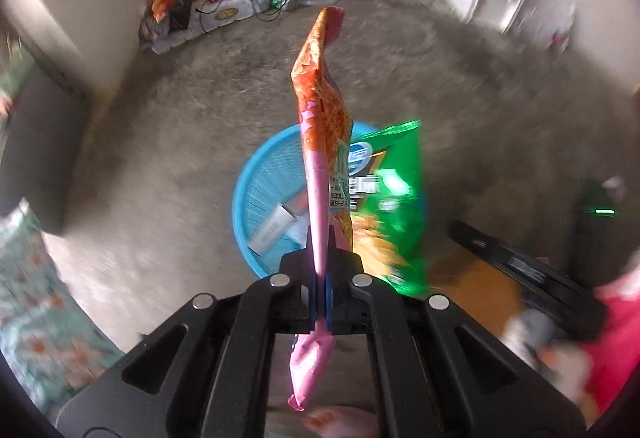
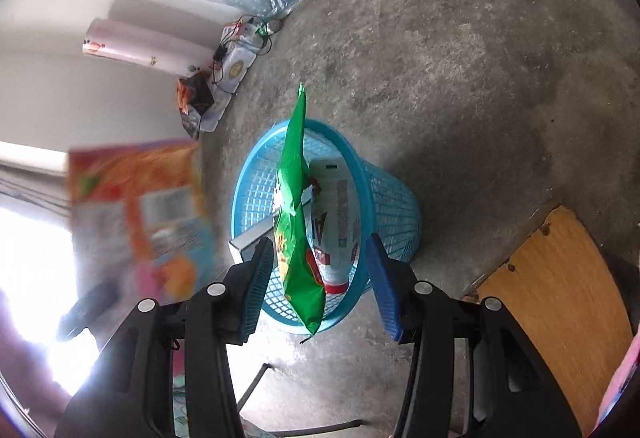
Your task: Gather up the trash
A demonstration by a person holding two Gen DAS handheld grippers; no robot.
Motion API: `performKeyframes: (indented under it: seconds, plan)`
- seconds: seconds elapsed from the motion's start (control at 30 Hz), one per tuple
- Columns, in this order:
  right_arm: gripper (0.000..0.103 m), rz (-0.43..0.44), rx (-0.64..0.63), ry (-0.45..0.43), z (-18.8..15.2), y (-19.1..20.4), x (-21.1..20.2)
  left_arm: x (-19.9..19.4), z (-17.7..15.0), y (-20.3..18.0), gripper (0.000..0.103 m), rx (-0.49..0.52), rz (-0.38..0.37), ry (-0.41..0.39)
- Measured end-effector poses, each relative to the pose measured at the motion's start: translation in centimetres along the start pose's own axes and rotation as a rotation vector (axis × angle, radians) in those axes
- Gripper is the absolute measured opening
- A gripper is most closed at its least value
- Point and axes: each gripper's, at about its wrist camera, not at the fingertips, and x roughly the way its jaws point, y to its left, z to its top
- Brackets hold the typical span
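The left claw (image 1: 320,278) pinches the light, crinkly orange snack bag (image 1: 324,110) by its flat pink seam above the blue basket (image 1: 256,190), while the right claw (image 2: 320,278) gapes around the green bag (image 2: 296,206), free over the basket.

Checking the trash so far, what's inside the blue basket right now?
In the blue basket lie a white bottle with a red cap and a grey box. The green snack bag hangs in front, hiding the rest.
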Motion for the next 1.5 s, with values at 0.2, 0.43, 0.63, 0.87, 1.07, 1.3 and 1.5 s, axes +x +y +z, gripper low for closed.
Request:
performKeyframes:
  seconds: [0.2, 0.43, 0.63, 0.87, 1.07, 1.3, 1.5]
  plan:
    - [0.047, 0.009, 0.002, 0.044, -0.8, 0.0, 1.0, 4.2, 0.4, -0.5, 0.044, -0.087, -0.024, 0.069]
    - [0.047, 0.025, 0.006, 0.031, -0.8, 0.4, 0.7, -1.4, 0.1, 3.9, 0.060, -0.277, -0.193, -0.022]
    - [0.047, 0.017, -0.062, -0.064, -0.8, 3.3, -2.0, -11.3, -2.8, 7.6, 0.065, -0.314, -0.260, -0.181]
    - [0.047, 0.049, -0.315, -0.209, -3.5, 12.7, -8.3, -23.0, -13.3, 11.5, 0.080, -0.362, -0.179, -0.374]
    - [0.057, 0.113, -0.674, -0.316, -11.2, 23.2, -14.8, -30.1, -24.9, 13.9, 0.093, -0.595, -0.018, -0.484]
    - [0.086, 0.150, -1.036, -0.370, -23.0, 30.4, -20.5, -33.7, -36.3, 15.6, 0.094, -0.948, 0.049, -0.532]
    - [0.096, 0.172, -1.253, -0.373, -30.1, 32.8, -24.3, -37.0, -40.9, 14.9, 0.094, -1.031, 0.305, -0.482]
